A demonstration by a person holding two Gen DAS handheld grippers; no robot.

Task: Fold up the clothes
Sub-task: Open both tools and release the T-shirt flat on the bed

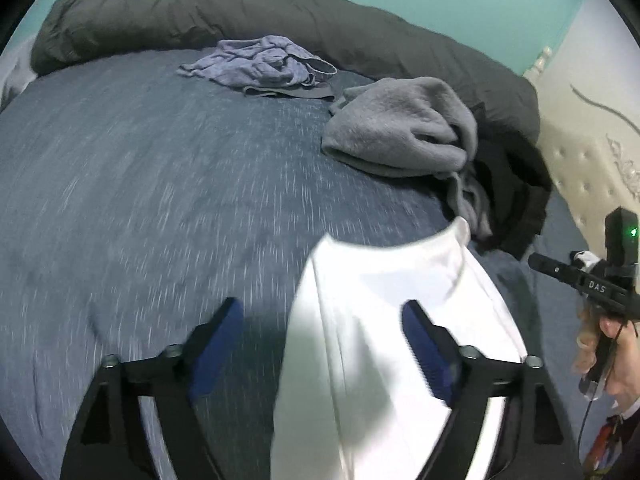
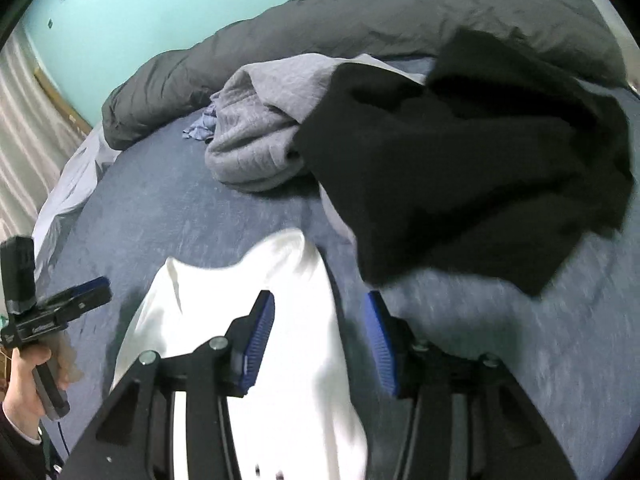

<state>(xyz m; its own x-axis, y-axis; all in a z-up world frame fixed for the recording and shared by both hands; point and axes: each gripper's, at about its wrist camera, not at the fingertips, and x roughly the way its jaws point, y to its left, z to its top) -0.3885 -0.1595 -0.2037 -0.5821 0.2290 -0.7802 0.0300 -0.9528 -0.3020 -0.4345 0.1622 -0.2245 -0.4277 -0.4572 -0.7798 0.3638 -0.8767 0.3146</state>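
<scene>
A white garment (image 1: 380,304) lies on the blue-grey bed (image 1: 160,184), blurred, running from under my left gripper (image 1: 324,344) toward the pile. The left jaws stand wide apart; the cloth passes between them, with neither blue pad pressing on it. In the right wrist view the same white garment (image 2: 240,288) lies under the left pad of my right gripper (image 2: 320,340), whose jaws are apart and grip nothing. Each gripper shows in the other's view: the right gripper (image 1: 538,262) at the far right, the left gripper (image 2: 100,286) at the far left, each held by a hand.
A grey sweater (image 1: 400,132) and a black garment (image 2: 480,152) are heaped just beyond the white one. A crumpled blue-grey garment (image 1: 264,64) lies farther back. A dark rolled duvet (image 1: 200,12) lines the far edge under a teal wall. A cream headboard (image 1: 592,148) stands right.
</scene>
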